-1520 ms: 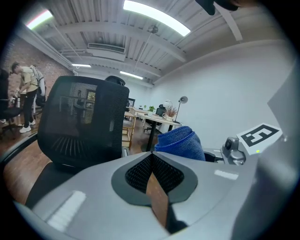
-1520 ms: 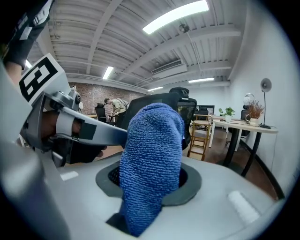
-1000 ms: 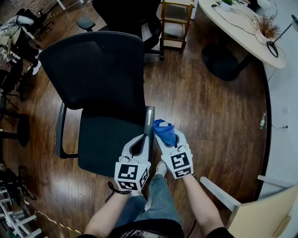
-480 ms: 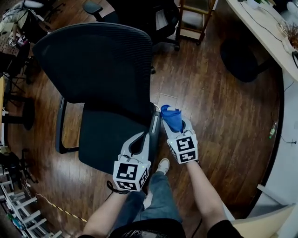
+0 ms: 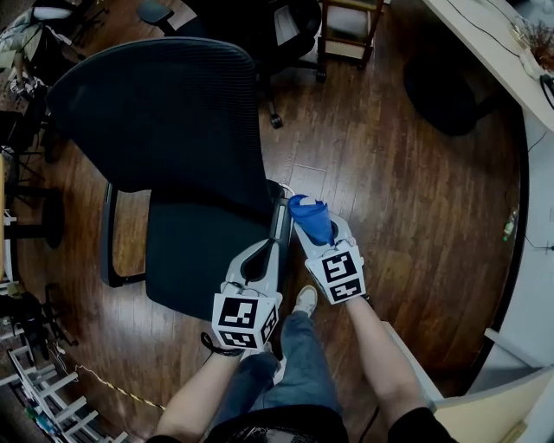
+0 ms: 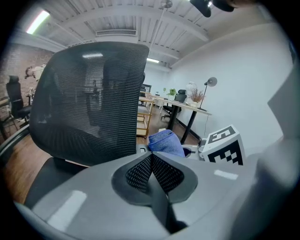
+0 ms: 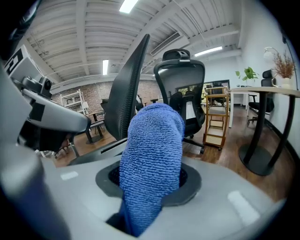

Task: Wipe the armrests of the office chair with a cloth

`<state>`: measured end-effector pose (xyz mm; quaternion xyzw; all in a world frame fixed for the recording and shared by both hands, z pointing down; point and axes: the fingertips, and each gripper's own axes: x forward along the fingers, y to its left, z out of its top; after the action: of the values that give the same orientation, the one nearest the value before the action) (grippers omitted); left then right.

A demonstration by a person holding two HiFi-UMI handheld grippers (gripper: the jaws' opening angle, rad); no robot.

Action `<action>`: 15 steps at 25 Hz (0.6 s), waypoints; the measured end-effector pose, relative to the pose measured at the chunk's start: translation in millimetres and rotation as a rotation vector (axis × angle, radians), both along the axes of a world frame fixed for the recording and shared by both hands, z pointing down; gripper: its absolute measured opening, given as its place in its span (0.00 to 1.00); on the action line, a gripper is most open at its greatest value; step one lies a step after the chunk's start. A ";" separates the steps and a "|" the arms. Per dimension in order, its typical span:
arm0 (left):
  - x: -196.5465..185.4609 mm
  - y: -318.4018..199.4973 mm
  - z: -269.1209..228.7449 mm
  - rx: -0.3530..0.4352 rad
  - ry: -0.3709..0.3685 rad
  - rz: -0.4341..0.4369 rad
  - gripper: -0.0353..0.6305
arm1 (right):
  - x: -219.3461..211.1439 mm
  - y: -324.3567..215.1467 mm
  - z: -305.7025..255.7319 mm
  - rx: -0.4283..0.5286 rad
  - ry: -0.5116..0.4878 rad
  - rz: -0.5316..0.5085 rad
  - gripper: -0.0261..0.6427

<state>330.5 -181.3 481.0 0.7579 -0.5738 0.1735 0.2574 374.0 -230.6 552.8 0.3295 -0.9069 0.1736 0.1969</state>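
Scene: an office chair [image 5: 164, 130] with a mesh back stands on a wooden floor [image 5: 407, 190], seen from above by a person with a gripper in each hand.
Right gripper [image 5: 317, 232]: its jaws are clamped on a blue cloth [image 5: 310, 218], which bulges up and out from between them as a folded wad.
Cloth position: in the head view it sits just beside the armrest [image 5: 279, 227] on the chair's near side, at that armrest's far end; whether it touches the pad cannot be made out.
Left gripper [image 5: 265, 253]: its jaws are pressed together with nothing between them. It lies over the edge of the seat [image 5: 195, 251], close against the same armrest.
Left gripper view: the pinched jaws point up at the mesh back, with the cloth just beyond them to the right.
Other armrest [image 5: 108, 234]: well apart from both grippers, on the far side of the seat.
Surroundings: a light desk [image 5: 485, 43] runs along the top right corner, a wooden shelf cart [image 5: 346, 26] stands behind the chair, and a white shoe [image 5: 305, 299] rests on the floor below the grippers.
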 end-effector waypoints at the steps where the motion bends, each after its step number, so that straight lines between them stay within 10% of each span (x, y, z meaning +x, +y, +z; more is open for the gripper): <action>1: 0.2 2.5 -0.2 0.000 -0.003 0.005 0.06 | 0.3 4.8 -0.6 -0.001 0.002 0.002 0.24; 15: -20.1 68.6 -11.4 0.026 -0.019 0.050 0.06 | 1.3 99.2 -0.6 -0.009 0.029 0.071 0.24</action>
<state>310.3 -112.7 469.6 0.7737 -0.5592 0.1794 0.2377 375.3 -131.3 552.2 0.3631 -0.8910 0.1795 0.2052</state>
